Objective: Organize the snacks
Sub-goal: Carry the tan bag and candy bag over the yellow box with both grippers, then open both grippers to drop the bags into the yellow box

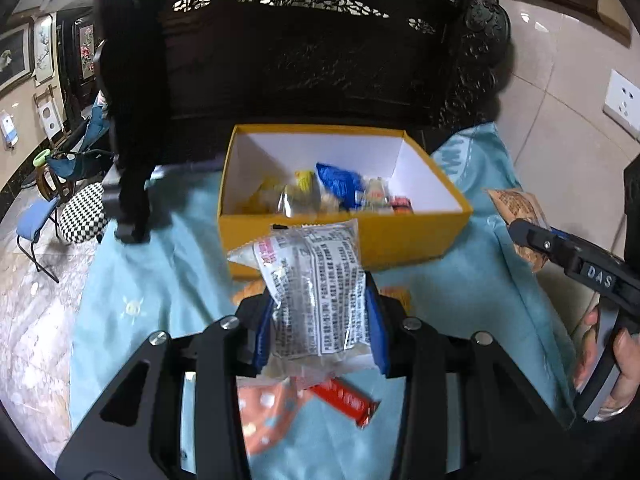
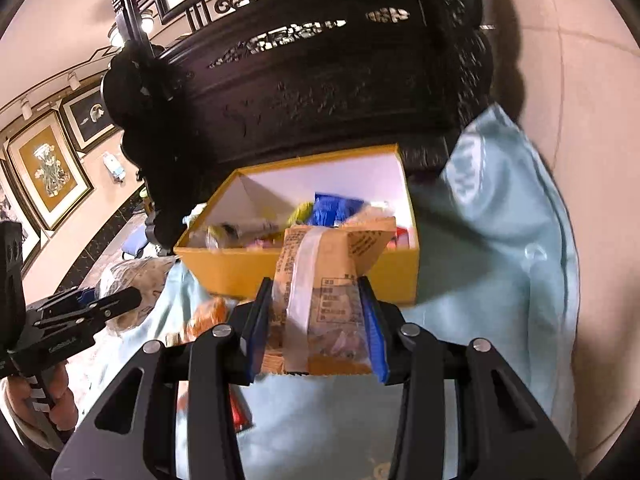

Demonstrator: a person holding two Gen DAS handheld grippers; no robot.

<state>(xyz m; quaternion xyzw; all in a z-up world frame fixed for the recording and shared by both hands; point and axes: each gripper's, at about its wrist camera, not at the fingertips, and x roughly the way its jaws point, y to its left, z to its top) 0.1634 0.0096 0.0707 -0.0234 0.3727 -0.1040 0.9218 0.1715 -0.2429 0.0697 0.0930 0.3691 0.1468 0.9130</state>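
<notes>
The left gripper [image 1: 320, 320] is clenched on a clear packet [image 1: 316, 292] with black print, its blue pads pressing both sides, and holds it above the cloth [image 1: 160, 272] just near of the yellow box [image 1: 400, 236]. The right gripper [image 2: 316, 320] grasps a tan packet [image 2: 320, 292] with a pale strip down its middle, likewise pinched between blue pads and held up near the box's front wall.

The box stands open on the light blue cloth at the far side, against a dark carved cabinet [image 1: 320, 60]. Inside lie several snacks, among them a blue packet [image 1: 340, 184] and a yellow one [image 1: 304, 180]; the rest are blurred.

Below the left gripper, on the cloth, lie a red bar [image 1: 348, 400] and an orange dotted packet [image 1: 264, 412]. More orange wrappers show near the box's front, too blurred to tell apart.

A hand [image 1: 616, 364] shows on the right gripper's handle at the right edge of the left view.
</notes>
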